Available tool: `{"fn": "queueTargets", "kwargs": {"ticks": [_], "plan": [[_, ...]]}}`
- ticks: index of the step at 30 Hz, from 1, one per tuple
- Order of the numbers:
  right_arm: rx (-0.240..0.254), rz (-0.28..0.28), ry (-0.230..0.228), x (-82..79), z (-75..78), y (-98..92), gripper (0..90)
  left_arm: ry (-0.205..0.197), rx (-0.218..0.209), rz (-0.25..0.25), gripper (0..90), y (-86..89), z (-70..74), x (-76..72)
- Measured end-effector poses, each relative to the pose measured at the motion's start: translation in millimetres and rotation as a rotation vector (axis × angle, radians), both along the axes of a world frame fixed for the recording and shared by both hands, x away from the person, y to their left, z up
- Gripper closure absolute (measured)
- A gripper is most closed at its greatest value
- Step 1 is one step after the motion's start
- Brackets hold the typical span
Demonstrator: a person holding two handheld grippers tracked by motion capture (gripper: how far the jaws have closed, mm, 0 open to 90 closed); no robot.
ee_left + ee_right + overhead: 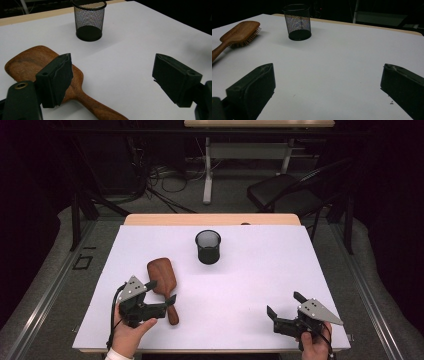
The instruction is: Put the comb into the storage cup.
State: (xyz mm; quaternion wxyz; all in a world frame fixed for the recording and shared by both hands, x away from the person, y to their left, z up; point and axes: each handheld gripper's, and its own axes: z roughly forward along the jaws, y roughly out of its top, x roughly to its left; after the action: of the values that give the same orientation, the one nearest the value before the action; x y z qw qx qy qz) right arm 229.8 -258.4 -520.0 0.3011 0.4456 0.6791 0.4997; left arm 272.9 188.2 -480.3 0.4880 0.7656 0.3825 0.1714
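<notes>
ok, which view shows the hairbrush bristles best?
Right gripper view: the hairbrush sits side-on, bristles visible under the head. The high view shows its wooden back; the left gripper view shows back and handle, partly behind a finger.

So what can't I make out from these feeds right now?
- Hairbrush handle: high view, partly behind the left tool.
- Handle's end: cut off at the left gripper view's bottom edge.
- Small dark thing at the table's far edge: too small to identify.
</notes>
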Motion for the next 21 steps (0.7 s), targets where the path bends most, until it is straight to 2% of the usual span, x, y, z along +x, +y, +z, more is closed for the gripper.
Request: {"fn": "queueTargets", "kwargs": {"ticks": [3,10,14,17,21], "plan": [[-0.009,0.009,-0.003,0.4,-0.3,1.3,0.0,-0.004,0.003,-0.003,22.9,-2.8,-0.3,0.6],[-0.020,0.019,0.001,-0.2,-0.6,2.1,0.0,0.017,0.009,-0.016,32.8,-4.1,-6.6,2.2],[-0.018,0.019,0.002,-0.1,-0.7,0.9,0.0,0.050,0.013,-0.040,38.3,-4.0,-13.9,0.9],[-0.018,0.022,0.004,0.1,-0.5,0.3,0.0,0.050,0.034,-0.045,47.5,-6.1,-19.2,-1.8],[-0.023,0.038,0.005,-0.5,-0.4,2.3,0.0,0.057,0.083,-0.070,50.4,-14.8,-27.4,-4.2]]}}
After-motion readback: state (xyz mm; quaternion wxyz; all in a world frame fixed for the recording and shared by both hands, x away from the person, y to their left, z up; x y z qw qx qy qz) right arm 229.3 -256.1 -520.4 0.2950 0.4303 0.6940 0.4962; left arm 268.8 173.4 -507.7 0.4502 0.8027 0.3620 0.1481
